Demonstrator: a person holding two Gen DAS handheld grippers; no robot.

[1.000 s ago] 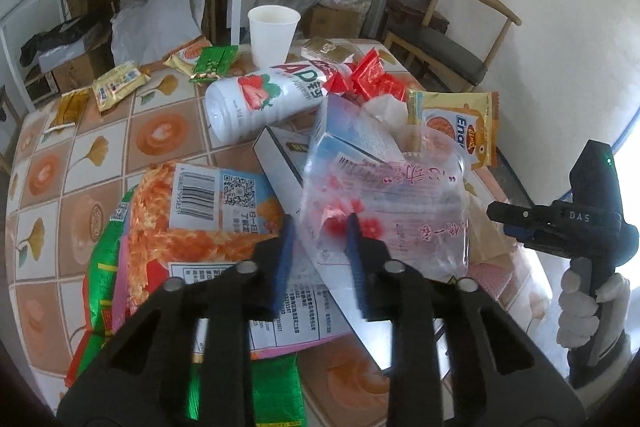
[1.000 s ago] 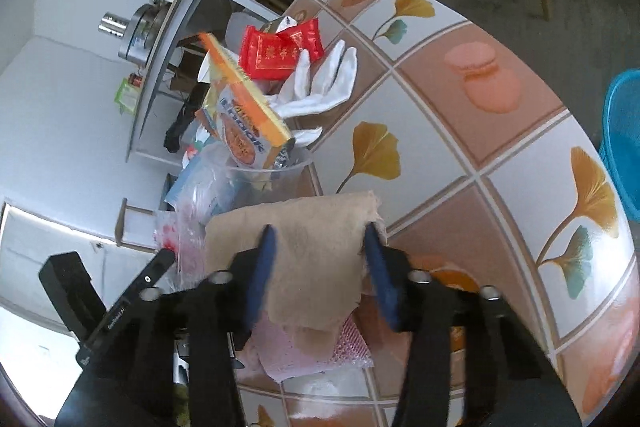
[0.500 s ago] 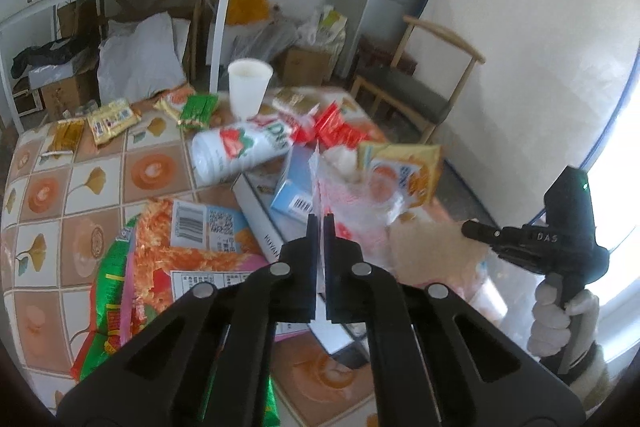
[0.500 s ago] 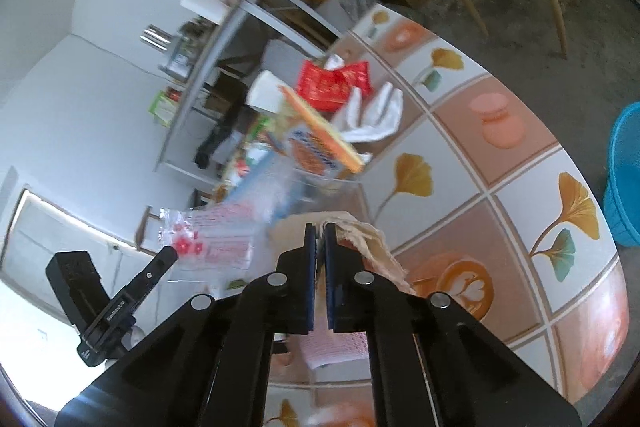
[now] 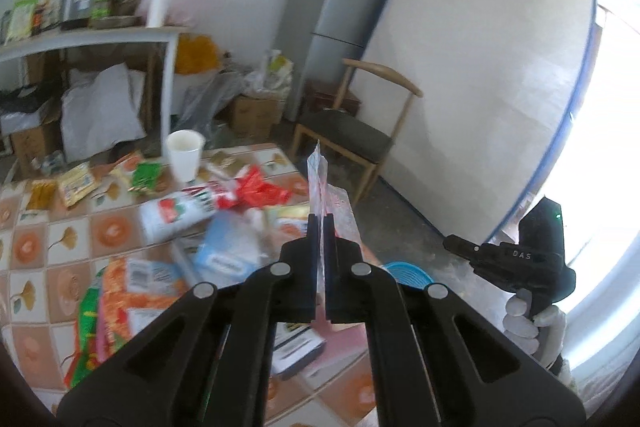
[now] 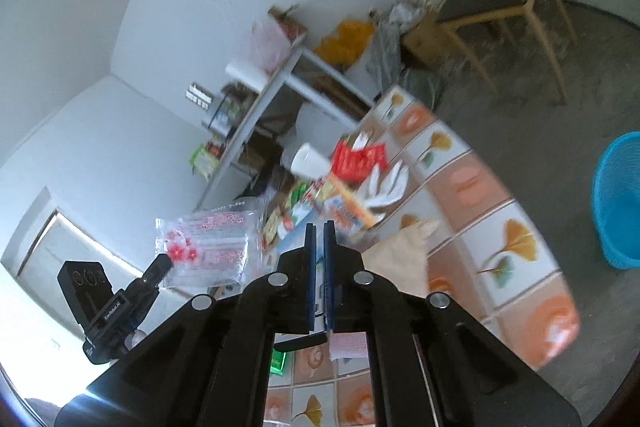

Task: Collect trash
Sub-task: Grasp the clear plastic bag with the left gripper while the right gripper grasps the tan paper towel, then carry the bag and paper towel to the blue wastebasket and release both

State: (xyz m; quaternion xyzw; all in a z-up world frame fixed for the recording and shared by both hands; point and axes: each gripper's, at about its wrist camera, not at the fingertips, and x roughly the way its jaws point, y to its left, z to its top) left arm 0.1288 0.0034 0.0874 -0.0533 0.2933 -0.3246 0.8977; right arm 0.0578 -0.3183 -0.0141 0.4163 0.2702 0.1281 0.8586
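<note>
Two jaws clamped: left gripper (image 5: 320, 223) pinching clear bag (image 6: 212, 247), right gripper (image 6: 319, 231) brown paper (image 6: 400, 259).

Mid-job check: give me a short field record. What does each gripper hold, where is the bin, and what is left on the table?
left gripper: shut on clear bag, held up off the table
right gripper: shut on brown paper, which hangs to its right
bin: blue basket on the floor, beyond the table edge
table: tiled, still cluttered
left on table: white cup, strawberry bottle, red wrapper, white glove, snack packets
</note>
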